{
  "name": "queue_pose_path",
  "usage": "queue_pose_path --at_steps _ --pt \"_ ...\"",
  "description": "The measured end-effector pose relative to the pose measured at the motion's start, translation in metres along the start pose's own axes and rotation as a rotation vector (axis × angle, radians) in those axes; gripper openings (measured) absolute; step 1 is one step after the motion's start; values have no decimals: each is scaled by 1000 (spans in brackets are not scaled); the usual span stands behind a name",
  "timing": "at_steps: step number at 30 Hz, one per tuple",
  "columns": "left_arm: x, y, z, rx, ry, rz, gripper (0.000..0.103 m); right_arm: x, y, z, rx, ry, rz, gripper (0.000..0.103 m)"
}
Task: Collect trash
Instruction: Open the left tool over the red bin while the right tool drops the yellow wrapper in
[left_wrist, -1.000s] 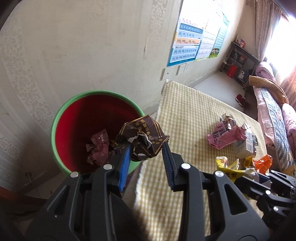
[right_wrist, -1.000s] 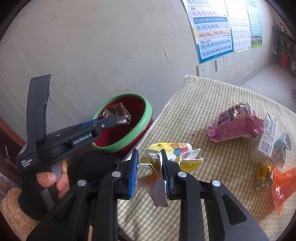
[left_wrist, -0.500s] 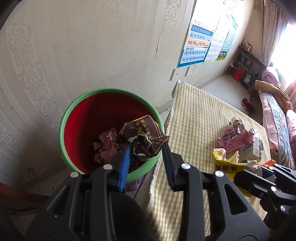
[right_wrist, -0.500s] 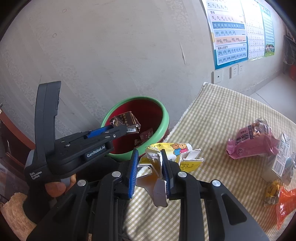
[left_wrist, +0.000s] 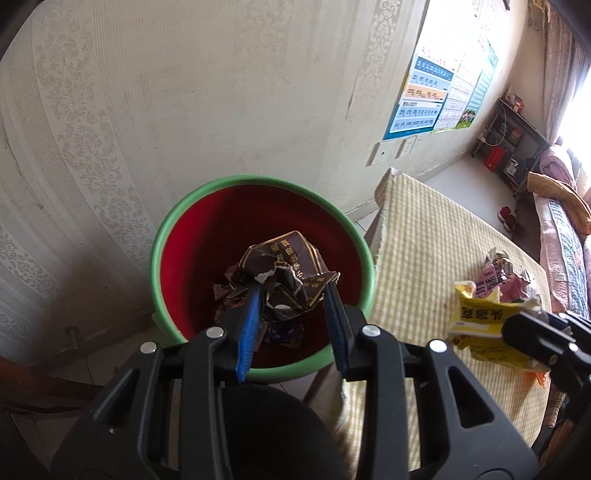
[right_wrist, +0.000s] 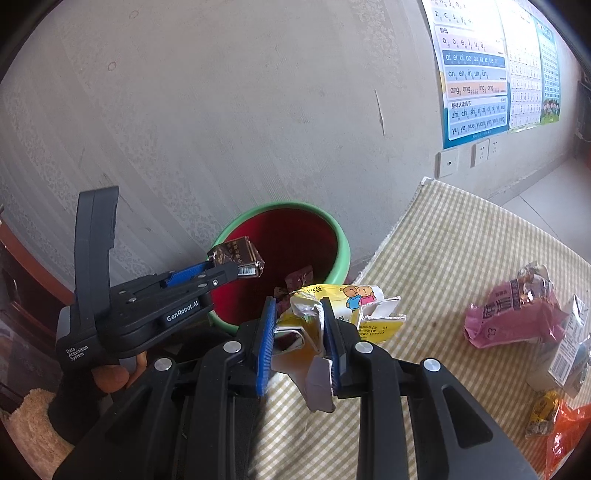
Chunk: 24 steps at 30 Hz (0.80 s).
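Trash first: the crumpled dark-brown foil wrapper with gold print (left_wrist: 284, 273) sits clamped between the blue pads of my left gripper (left_wrist: 293, 295), and it hangs over the open mouth of the red plastic bucket with a green rim (left_wrist: 177, 236). From the right wrist view I see the same wrapper (right_wrist: 236, 254) held above the near side of that bucket (right_wrist: 343, 243), with a thumb (right_wrist: 110, 376) under the left gripper's black handle.

My right gripper (right_wrist: 299, 325) is clamped on a torn yellow-and-white snack bag printed with two cartoon bears (right_wrist: 354, 302), held above the edge of the yellow-checked tablecloth (right_wrist: 461, 258), just beside the bucket.

Inside the bucket lie some maroon wrapper scraps (right_wrist: 299, 277) on the bottom.

Further out on the cloth rest a crumpled pink packet (right_wrist: 513, 310), a small white carton (right_wrist: 569, 354) beside it, and an orange plastic wrapper (right_wrist: 569, 424) nearer the right edge.

Beyond all that, on the pale patterned wall, hangs a blue-bordered pinyin chart (right_wrist: 472, 70), with white wall sockets (right_wrist: 480, 151) below it.
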<state>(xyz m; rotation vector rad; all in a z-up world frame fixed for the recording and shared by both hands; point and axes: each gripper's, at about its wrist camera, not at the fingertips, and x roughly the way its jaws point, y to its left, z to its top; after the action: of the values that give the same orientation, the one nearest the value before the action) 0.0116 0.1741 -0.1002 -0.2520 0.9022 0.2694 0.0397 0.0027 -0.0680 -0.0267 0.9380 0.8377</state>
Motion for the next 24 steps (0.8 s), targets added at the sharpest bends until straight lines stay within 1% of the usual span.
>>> queue_pose_path --at_steps 4,11,15,20,21,22,23,24 --pt "3 13 5 -19 6 16 33 10 6 14 -2 -7 15 24" --pt "12 33 14 -44 18 36 33 31 16 39 13 -15 67 24" --pt "19 41 18 -57 29 41 33 45 19 51 53 -11 112 24" --pt "25 51 17 -94 40 41 34 59 21 64 131 -14 189 28" --pt "26 52 16 -101 40 42 37 62 21 66 145 -14 198 36" --pt "27 53 15 -107 42 43 42 63 21 67 156 -19 198 47" --pt "26 54 14 -114 41 42 55 63 21 68 164 -28 196 51" --pt "27 54 14 -114 38 41 58 62 21 68 167 -35 202 51"
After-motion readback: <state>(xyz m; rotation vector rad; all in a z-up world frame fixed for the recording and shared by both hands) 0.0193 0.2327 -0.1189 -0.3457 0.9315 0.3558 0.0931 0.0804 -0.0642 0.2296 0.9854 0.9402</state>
